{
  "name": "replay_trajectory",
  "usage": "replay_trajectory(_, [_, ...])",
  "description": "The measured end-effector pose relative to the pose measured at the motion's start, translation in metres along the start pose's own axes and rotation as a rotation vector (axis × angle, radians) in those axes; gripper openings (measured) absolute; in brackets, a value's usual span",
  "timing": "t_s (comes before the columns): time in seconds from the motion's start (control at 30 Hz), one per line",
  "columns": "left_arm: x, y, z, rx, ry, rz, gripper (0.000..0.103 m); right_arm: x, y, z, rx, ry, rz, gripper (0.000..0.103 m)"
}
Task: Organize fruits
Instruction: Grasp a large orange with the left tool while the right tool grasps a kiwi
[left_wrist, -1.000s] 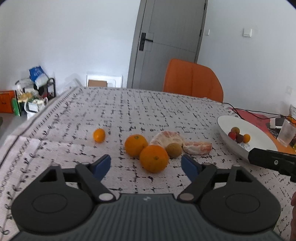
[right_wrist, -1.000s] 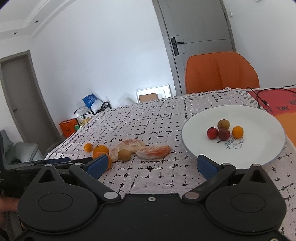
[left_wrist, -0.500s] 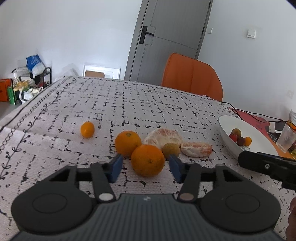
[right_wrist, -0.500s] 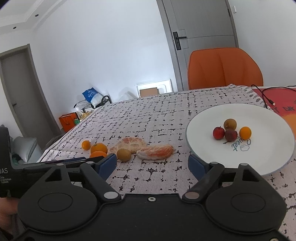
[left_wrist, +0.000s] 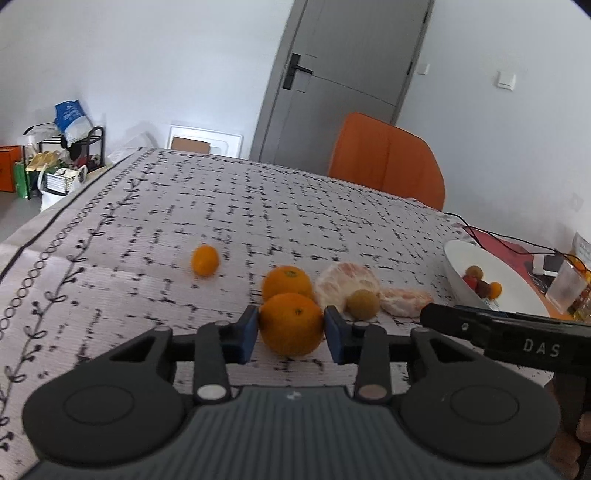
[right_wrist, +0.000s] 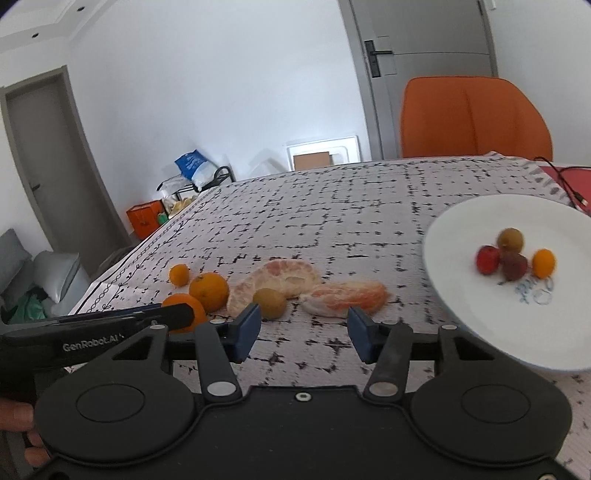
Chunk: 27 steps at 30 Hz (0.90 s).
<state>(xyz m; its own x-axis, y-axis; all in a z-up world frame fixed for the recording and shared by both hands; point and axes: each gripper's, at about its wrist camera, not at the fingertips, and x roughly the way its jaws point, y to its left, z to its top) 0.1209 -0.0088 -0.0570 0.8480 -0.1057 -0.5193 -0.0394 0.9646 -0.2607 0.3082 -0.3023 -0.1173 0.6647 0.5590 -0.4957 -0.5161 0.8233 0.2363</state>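
Note:
In the left wrist view my left gripper (left_wrist: 291, 332) has its jaws closing on the nearest orange (left_wrist: 291, 317), and both blue pads touch its sides. Behind it lie a second orange (left_wrist: 287, 282), a small kumquat (left_wrist: 205, 260), a peeled citrus half (left_wrist: 347, 282), a brown-green round fruit (left_wrist: 364, 303) and a peeled segment (left_wrist: 404, 301). My right gripper (right_wrist: 303, 328) is also closing. Its pads stand apart just short of the peeled segment (right_wrist: 343, 295), with only tablecloth between them. The white plate (right_wrist: 480, 321) on the right holds several small fruits (right_wrist: 513, 254).
A patterned cloth (left_wrist: 258, 214) covers the table. An orange chair (left_wrist: 388, 158) stands at the far edge. A clear cup (left_wrist: 567, 290), cables and a red mat (left_wrist: 502, 245) lie beyond the plate. A person's hand (right_wrist: 22, 417) holds the left gripper's handle.
Both pairs of jaws have narrowed. The left gripper moved forward until its pads met the near orange. The right gripper shifted left from the plate toward the peeled segment.

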Motion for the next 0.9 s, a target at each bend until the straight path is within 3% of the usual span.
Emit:
replay_trajectory(0.1, [-0.004, 0.008, 0.001, -0.011, -0.007, -0.015, 0.032, 0.01, 0.009, 0.001, -0.018, 0.018, 0.009, 0.046])
replay_trajectory(0.33, [-0.013, 0.024, 0.006, -0.026, -0.026, -0.023, 0.025, 0.029, 0.024, 0.003, -0.04, 0.04, 0.012, 0.044])
replay_trajectory(0.53, [-0.013, 0.023, 0.003, -0.017, -0.018, -0.048, 0.026, 0.045, 0.031, 0.005, -0.051, 0.052, 0.005, 0.042])
replay_trajectory(0.67, [-0.013, 0.021, 0.003, -0.018, -0.011, -0.049, 0.029, 0.054, 0.027, 0.003, -0.036, 0.065, 0.003, 0.025])
replay_trajectory(0.9, [-0.01, 0.011, 0.003, -0.002, 0.004, -0.041, 0.035, 0.039, 0.02, -0.001, -0.006, 0.041, 0.036, 0.025])
